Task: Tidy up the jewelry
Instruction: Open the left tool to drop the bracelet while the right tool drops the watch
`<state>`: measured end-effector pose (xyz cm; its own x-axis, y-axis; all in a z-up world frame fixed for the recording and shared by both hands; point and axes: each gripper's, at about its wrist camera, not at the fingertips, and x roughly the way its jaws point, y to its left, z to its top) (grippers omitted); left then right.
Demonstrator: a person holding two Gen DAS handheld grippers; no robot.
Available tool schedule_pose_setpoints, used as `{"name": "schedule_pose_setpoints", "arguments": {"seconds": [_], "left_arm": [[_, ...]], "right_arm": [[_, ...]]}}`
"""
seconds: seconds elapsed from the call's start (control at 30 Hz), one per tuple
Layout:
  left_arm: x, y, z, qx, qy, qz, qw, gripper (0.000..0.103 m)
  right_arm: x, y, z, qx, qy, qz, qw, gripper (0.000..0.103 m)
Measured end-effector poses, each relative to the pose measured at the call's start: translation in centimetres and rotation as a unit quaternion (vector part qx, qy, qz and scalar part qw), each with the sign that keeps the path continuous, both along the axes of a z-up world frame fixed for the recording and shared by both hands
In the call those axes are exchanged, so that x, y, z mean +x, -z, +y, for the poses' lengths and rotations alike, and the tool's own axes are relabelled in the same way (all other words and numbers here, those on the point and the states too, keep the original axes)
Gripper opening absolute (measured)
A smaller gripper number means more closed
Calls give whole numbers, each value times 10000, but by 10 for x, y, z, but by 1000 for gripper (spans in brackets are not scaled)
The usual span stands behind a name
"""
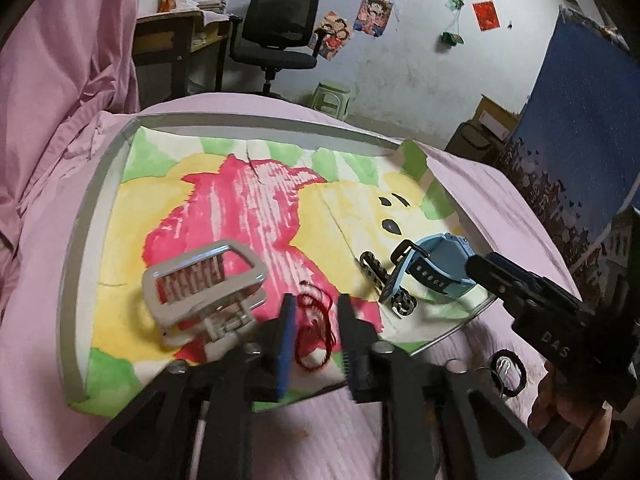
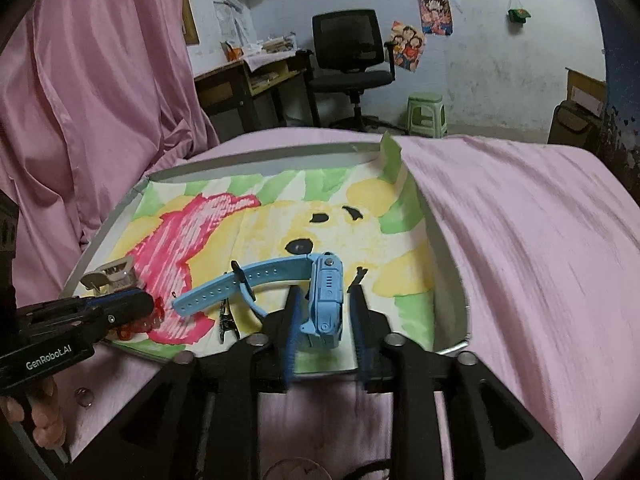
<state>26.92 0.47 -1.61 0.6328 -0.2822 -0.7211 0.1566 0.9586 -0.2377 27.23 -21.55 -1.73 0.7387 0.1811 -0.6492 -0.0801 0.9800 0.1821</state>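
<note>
The left tongs (image 1: 317, 312) stand spread around the red string (image 1: 314, 330). The right tongs (image 2: 325, 316) straddle the blue watch (image 2: 326, 300), seemingly unpinched, its strap (image 2: 240, 284) trailing left toward the left tongs.

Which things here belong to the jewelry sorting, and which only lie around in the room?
Job things:
- blue watch
- red string bracelet
- white hair claw
- black-and-white chain
- tray with painted lining
- black hair tie on the bedsheet
- left gripper, right gripper

Just lying about:
- office chair
- green stool
- wooden desk
</note>
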Motion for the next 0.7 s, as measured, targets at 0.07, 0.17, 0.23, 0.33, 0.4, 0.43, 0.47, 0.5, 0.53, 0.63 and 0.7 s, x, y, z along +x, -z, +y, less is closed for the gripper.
{"name": "schedule_pose_setpoints", "arguments": {"seconds": [0.07,0.17,0.23,0.33,0.4,0.43,0.47,0.5,0.53,0.63,0.7], "left_arm": [[-6,-4,3,-68,-71,-126,9999,36],[-16,-11,9,-165,-162,-366,9991,54],[-26,-17,10,-148,-222,-576,9980,58],[-39,-26,13,-90,-298,-863,9958,66],[-47,-30,16,-76,-363,-1022,9941,72],[-53,-33,17,-64,-389,-1115,9930,76],[-60,-35,18,-34,-419,-1234,9915,79],[-65,-37,18,-3,-438,-1311,9904,80],[-70,-39,19,39,-451,-1384,9893,83],[-86,-42,22,154,-497,-1563,9863,91],[-99,-43,24,236,-544,-1692,9838,94]], "right_arm": [[-7,-4,-4,18,22,-109,9999,36],[-18,-10,-5,37,20,-297,9995,36],[-27,-15,-7,67,33,-445,9990,42],[-43,-24,-10,150,56,-758,9970,52],[-52,-29,-11,185,57,-905,9957,59],[-59,-32,-11,207,48,-1025,9945,62],[-64,-34,-11,214,33,-1108,9936,68],[-70,-37,-11,221,13,-1205,9925,73],[-74,-39,-11,224,-13,-1278,9915,75],[-90,-46,-7,172,-80,-1507,9884,81],[-101,-49,-5,163,-135,-1652,9860,90]]}}
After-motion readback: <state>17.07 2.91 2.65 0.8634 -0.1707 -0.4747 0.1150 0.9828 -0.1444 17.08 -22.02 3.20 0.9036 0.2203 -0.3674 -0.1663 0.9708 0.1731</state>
